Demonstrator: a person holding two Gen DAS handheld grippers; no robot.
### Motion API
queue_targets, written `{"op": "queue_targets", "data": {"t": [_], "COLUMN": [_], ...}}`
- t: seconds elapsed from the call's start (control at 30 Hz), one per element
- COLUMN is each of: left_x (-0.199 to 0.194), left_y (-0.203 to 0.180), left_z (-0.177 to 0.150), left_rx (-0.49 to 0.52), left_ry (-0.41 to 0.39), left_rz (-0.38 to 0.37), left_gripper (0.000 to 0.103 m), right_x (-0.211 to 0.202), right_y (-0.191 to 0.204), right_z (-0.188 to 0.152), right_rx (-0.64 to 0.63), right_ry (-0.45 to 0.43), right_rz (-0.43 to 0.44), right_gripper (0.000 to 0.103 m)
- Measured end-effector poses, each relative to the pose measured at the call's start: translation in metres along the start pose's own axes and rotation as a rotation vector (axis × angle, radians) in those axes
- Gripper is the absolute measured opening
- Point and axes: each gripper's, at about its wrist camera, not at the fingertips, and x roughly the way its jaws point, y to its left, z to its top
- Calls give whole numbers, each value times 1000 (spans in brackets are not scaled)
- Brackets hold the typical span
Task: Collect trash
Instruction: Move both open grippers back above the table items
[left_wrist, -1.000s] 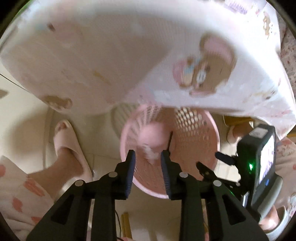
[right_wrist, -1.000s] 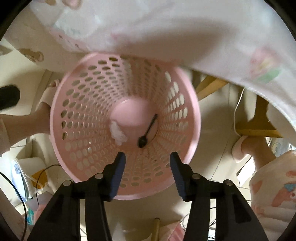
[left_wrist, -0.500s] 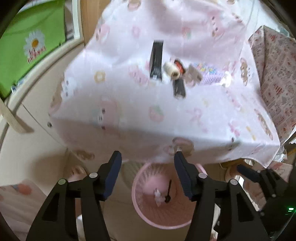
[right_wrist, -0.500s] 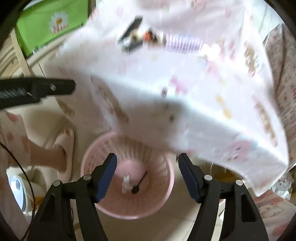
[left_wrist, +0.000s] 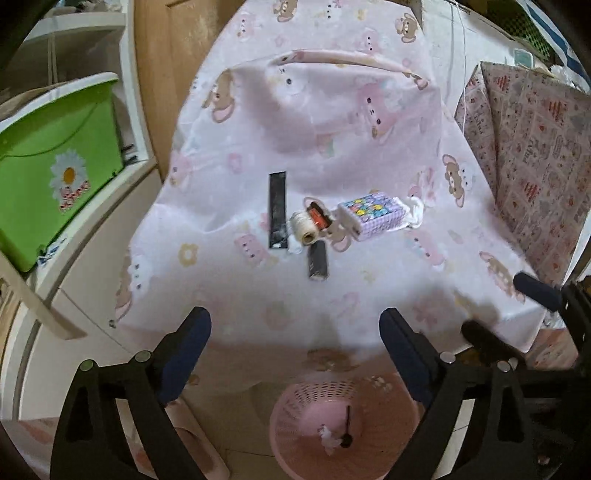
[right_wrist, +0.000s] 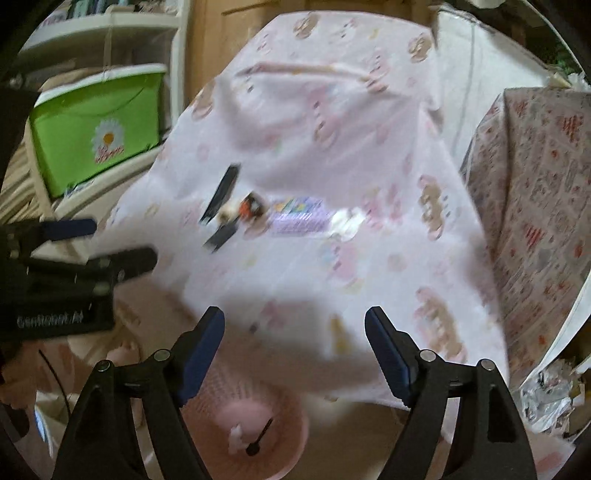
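Note:
A pink perforated basket stands on the floor below the table edge; a white crumpled tissue and a black spoon lie in it. It also shows in the right wrist view. On the pink cloth-covered table lie a long black wrapper, a white thread spool, a small black wrapper, a purple tissue pack and a white crumpled tissue. My left gripper and right gripper are open and empty, above the table's near edge.
A green box with a daisy sits on a white shelf at the left. A patterned cloth-covered block stands at the right. My right gripper also shows at the right edge of the left wrist view.
Both grippers have risen from just above the basket to over the table's near edge and opened wider. The items on the table have come into view.

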Motion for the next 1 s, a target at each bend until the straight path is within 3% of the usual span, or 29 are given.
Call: {"op": "queue_targets", "data": {"t": [0.2, 0.3, 0.43, 0.5, 0.57, 0.73, 0.87, 1.0], "left_x": [15, 26, 45, 54, 62, 76, 86, 93], "left_y": [6, 8, 11, 11, 11, 5, 3, 3], "left_z": [31, 29, 17, 14, 15, 20, 21, 21], "left_rx": [-64, -63, -73, -88, -104, -115, -116, -123], "left_ry": [-8, -12, 12, 27, 42, 65, 82, 98], "left_rz": [-15, -4, -1, -22, -58, -122, -127, -153], "left_gripper": [92, 92, 91, 82, 65, 43, 34, 32], "right_x": [6, 8, 19, 27, 39, 46, 48, 50], "right_y": [-34, -49, -62, -68, -73, -81, -86, -89], "right_z": [41, 61, 61, 54, 47, 46, 46, 45], "right_rx": [24, 13, 37, 65, 89, 101, 123, 135], "right_ry": [-62, -108, -117, -106, -67, -58, -55, -44], "right_rz": [-31, -43, -53, -62, -67, -69, -66, -65], "right_gripper": [84, 86, 86, 86, 86, 86, 86, 86]}}
